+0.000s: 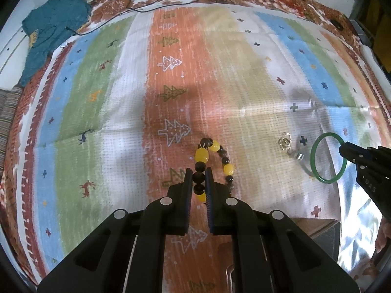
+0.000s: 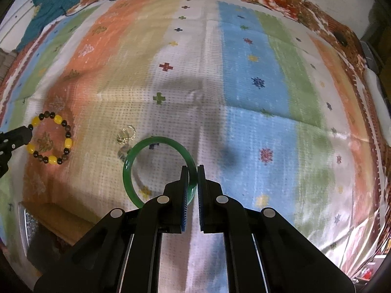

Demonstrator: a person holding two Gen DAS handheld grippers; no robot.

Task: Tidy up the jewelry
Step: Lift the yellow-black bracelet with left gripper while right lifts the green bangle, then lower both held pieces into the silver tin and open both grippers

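Left tongs [image 1: 198,171] clenched on the bead bracelet [image 1: 213,163]; right tongs [image 2: 193,168] clenched on the green bangle [image 2: 156,168]. Both pieces hang just over the striped cloth [image 1: 102,92], with small gold rings [image 2: 125,134] lying between them. Advice: grip firm, move slowly. The bangle is smooth, rigid and glassy and may slip; the beads are round, strung loosely and will swing.

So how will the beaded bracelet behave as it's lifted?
Probably floppy: the beaded bracelet is separate round beads on a string, so it should sag from the left tongs. The smooth beads may slip, since only a couple sit between the pads. Set down, it likely won't roll.
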